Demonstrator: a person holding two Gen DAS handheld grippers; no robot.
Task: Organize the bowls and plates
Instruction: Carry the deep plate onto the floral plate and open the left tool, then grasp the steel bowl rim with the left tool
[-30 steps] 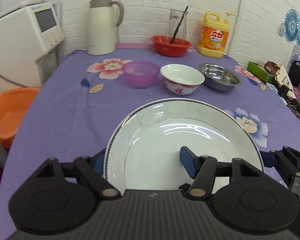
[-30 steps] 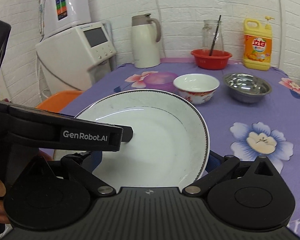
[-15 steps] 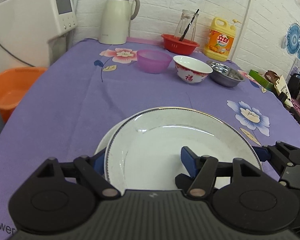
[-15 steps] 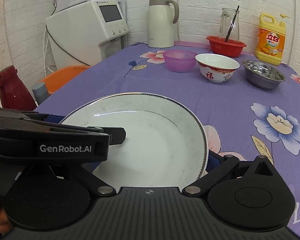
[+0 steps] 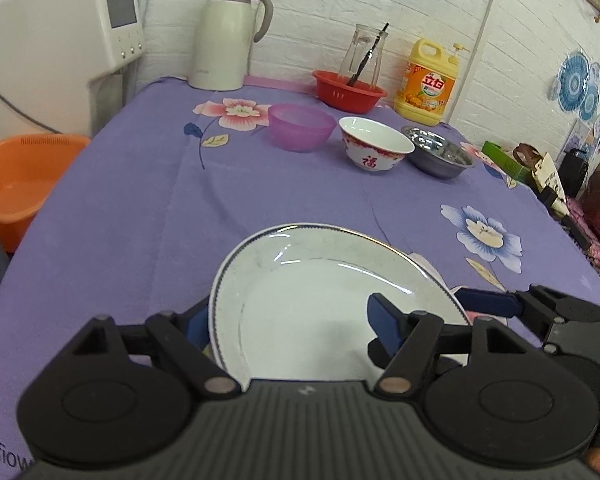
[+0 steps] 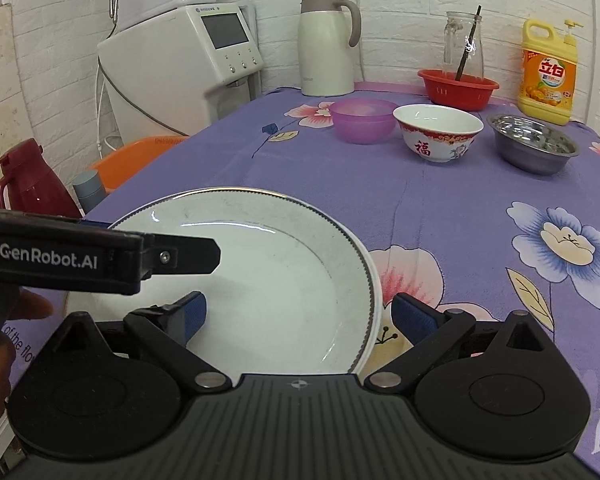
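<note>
- While my left gripper point(image 5: 288, 316) and right gripper point(image 6: 298, 312) each clamp an edge of the plate point(image 6: 260, 280), it sits low over the near tablecloth point(image 6: 440, 216).
- Judged unfinished: purple bowl point(image 6: 362, 120), china bowl point(image 6: 438, 132) and steel bowl point(image 6: 534, 148) stand unstacked in a far row.

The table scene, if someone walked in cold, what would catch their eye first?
The big white plate at the near edge of the purple flowered tablecloth, with the left gripper and right gripper each straddling its rim. Behind it stands a row of three bowls: purple bowl, red-and-white porcelain bowl, steel bowl.
</note>
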